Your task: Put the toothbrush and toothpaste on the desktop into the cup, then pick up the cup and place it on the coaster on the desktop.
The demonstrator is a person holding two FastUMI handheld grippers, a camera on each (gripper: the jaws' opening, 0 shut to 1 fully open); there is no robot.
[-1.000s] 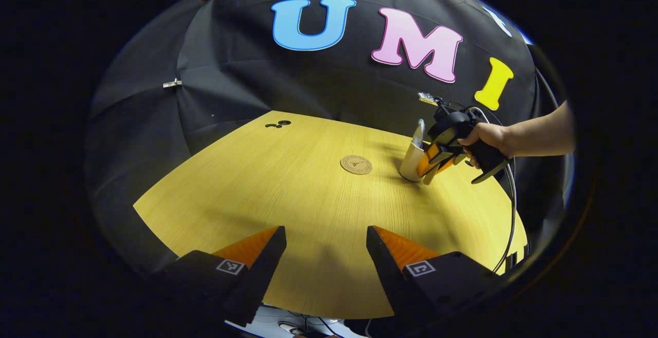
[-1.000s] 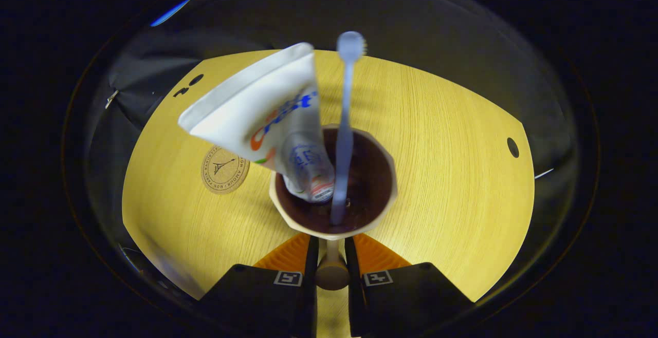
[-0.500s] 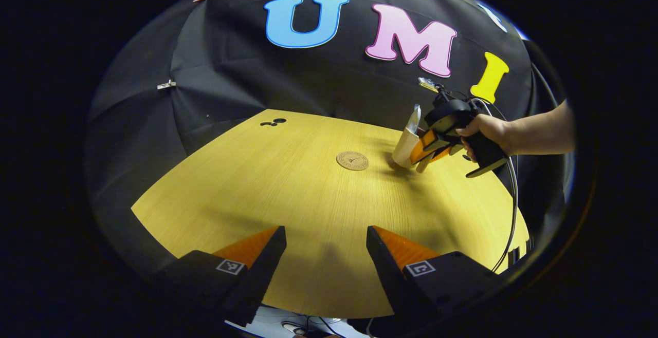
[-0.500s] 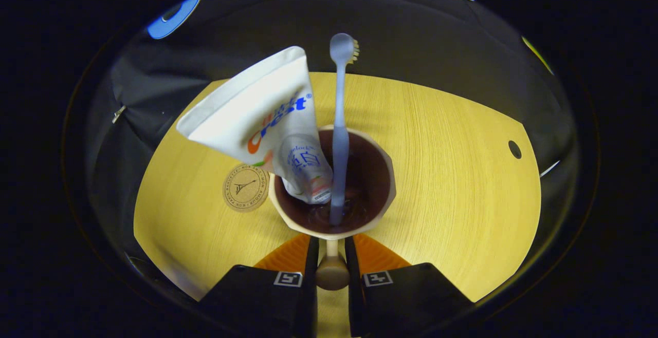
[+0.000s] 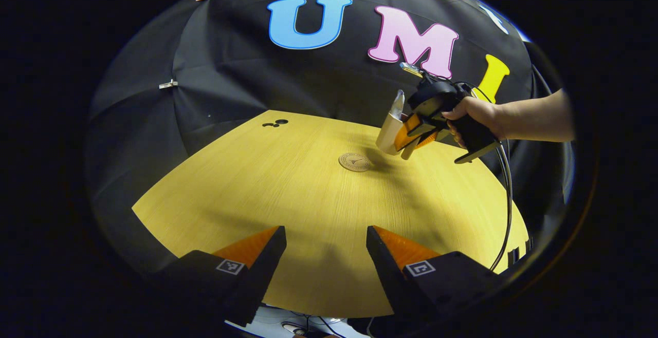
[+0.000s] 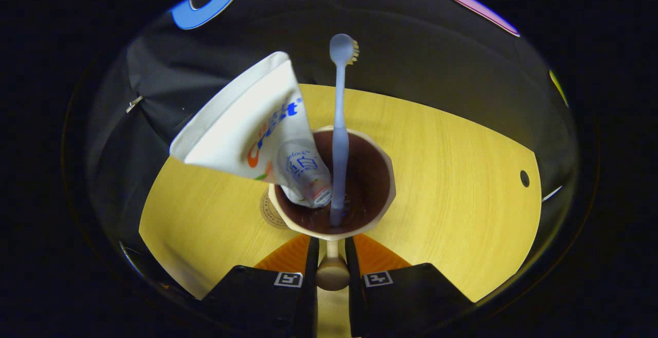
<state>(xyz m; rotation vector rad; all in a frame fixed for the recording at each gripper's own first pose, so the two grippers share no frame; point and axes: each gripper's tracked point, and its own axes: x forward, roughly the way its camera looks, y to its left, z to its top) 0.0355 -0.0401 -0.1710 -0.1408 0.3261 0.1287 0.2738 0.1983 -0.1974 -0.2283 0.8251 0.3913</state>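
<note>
The desk (image 5: pixel 288 194), largest of all and 1 in number, lies under 1 cup (image 6: pixel 333 184) carried in the air by the right tongs (image 6: pixel 332 256), whose 2 fingers are closed tight on the cup's handle, nearly touching each other. From the left gripper view the cup (image 5: pixel 389 133) hangs just above and to the right of the coaster (image 5: pixel 354 162), tilted a little, with a person's hand (image 5: pixel 475 117) on the tool behind it. The main risk, as I judge it, is that tilt: 1 toothpaste tube (image 6: pixel 252 122) leans far out over the rim and 1 toothbrush (image 6: pixel 339 127) stands loose beside it, so a quick swing or hard landing could tip either out, or topple the top-heavy cup. A second risk is aim: in the right gripper view the cup hides most of the 1 coaster (image 6: pixel 268 212), so it could be set down half off the disc and rock. A thin handle grip could also let the cup swivel. The left tongs (image 5: pixel 326 250) hang empty with a wide gap between their 2 fingers, low over the desk's near edge, well apart from the cup.
</note>
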